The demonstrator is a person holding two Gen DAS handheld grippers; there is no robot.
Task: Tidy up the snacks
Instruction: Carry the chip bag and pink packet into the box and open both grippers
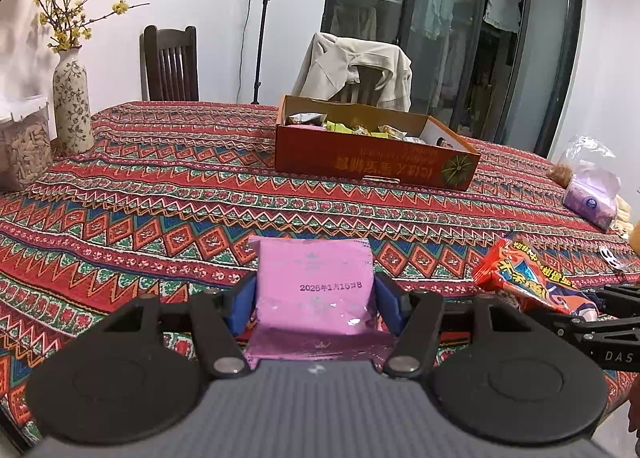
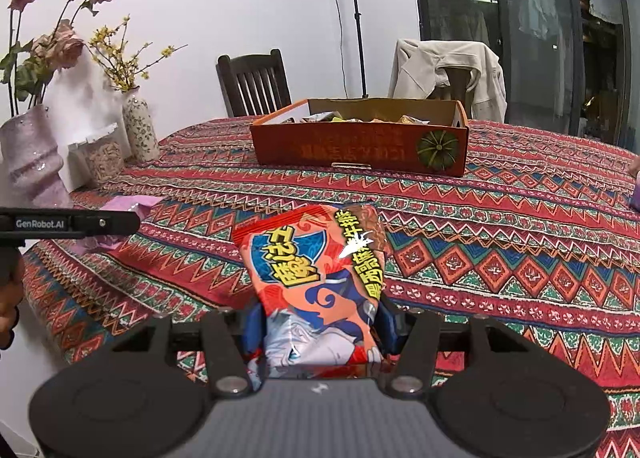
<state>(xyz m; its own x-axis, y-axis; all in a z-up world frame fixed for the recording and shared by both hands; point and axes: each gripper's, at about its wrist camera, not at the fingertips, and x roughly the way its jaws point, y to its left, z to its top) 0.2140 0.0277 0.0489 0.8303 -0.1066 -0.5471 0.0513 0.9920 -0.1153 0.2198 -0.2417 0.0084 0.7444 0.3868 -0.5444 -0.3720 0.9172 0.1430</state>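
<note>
While held above the patterned tablecloth (image 1: 160,186), both packets sit clamped: pink packet (image 1: 316,286) pinched betw. blue pads (image 1: 242,306) of left gripper (image 1: 316,308), lower centre of left view; red snack bag (image 2: 316,282) squeezed betw. fingers of right gripper (image 2: 320,328), lower centre of right view. Upper centre, orange cardboard box (image 1: 372,162), open-topped, w/ assorted wrapped snacks (image 1: 352,128) inside. Far left, clear jar (image 1: 22,146) filled w/ pale seeds. Left view only: tissue pack (image 1: 592,200), right edge. Right view only: pink vase (image 2: 32,162) w/ dried roses, left edge.
</note>
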